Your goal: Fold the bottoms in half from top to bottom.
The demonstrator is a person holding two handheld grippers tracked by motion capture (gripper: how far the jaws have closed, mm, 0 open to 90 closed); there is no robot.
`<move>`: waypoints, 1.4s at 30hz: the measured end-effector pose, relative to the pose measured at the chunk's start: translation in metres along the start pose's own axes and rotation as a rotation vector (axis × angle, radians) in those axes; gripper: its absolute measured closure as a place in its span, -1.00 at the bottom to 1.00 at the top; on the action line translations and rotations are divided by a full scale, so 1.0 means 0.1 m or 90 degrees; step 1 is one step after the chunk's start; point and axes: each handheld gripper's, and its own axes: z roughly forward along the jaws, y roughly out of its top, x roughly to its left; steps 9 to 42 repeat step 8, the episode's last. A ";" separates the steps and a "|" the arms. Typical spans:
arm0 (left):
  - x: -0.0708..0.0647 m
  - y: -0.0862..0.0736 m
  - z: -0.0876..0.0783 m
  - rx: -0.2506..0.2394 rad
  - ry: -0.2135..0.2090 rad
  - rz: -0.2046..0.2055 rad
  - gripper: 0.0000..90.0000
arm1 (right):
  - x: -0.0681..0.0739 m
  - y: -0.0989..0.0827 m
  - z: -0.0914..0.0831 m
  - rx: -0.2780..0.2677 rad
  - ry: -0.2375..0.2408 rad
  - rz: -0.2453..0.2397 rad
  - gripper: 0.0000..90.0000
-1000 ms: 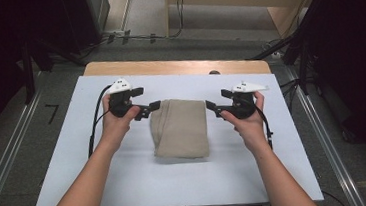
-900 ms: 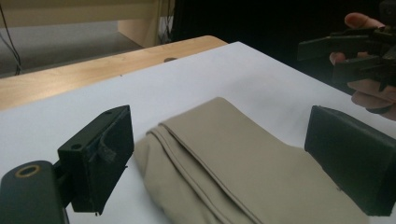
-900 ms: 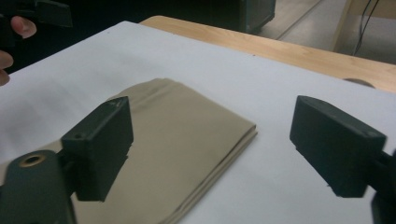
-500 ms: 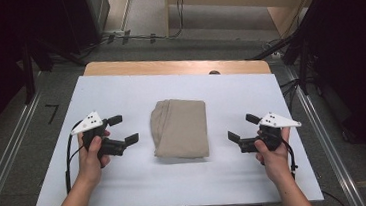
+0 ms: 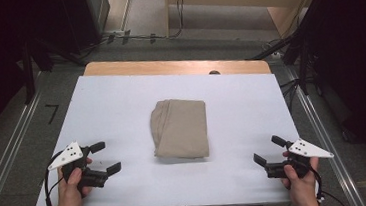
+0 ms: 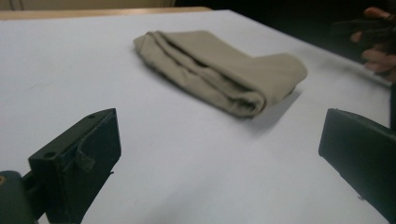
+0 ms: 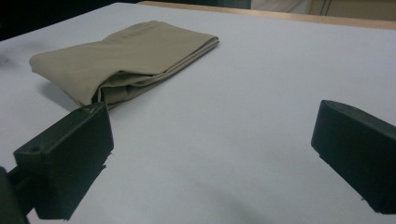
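Observation:
A folded beige cloth [image 5: 180, 128] lies flat in the middle of the white table top [image 5: 111, 104]. My left gripper [image 5: 104, 157] is held near the table's front left corner, well apart from the cloth. Its jaws have just opened wider and stand open with nothing between them. My right gripper [image 5: 269, 150] is near the front right corner, also open and empty after opening wider. The left gripper view shows the cloth [image 6: 224, 70] beyond the open left gripper [image 6: 222, 140]. The right gripper view shows the cloth [image 7: 126, 60] to the far left of the open right gripper [image 7: 217, 130].
A wooden strip [image 5: 168, 66] runs along the table's far edge, with a small dark thing [image 5: 213, 72] on it. Metal rails [image 5: 5, 163] flank the table on both sides. Stands and cables [image 5: 286, 48] stand on the floor beyond. The person's right hand [image 6: 376, 46] shows far off in the left gripper view.
Both hands have drawn back from the cloth's far corners to the near corners of the table and sunk lower. Their jaws have spread. The cloth lies alone.

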 end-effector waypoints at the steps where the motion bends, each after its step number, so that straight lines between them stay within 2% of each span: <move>1: 0.01 -0.03 -0.03 0.000 -0.002 -0.007 -1.00 | -0.02 -0.03 -0.03 0.000 -0.002 0.001 -1.00; 5: 0.02 -0.06 -0.11 0.001 0.014 -0.009 -1.00 | -0.04 -0.11 -0.06 0.011 -0.015 0.009 -1.00; 8: 0.02 -0.07 -0.11 -0.001 0.015 -0.012 -1.00 | -0.04 -0.13 -0.05 0.009 -0.011 0.017 -1.00; 42: 0.02 -0.07 -0.11 -0.001 0.015 -0.012 -1.00 | -0.04 -0.13 -0.05 0.009 -0.011 0.017 -1.00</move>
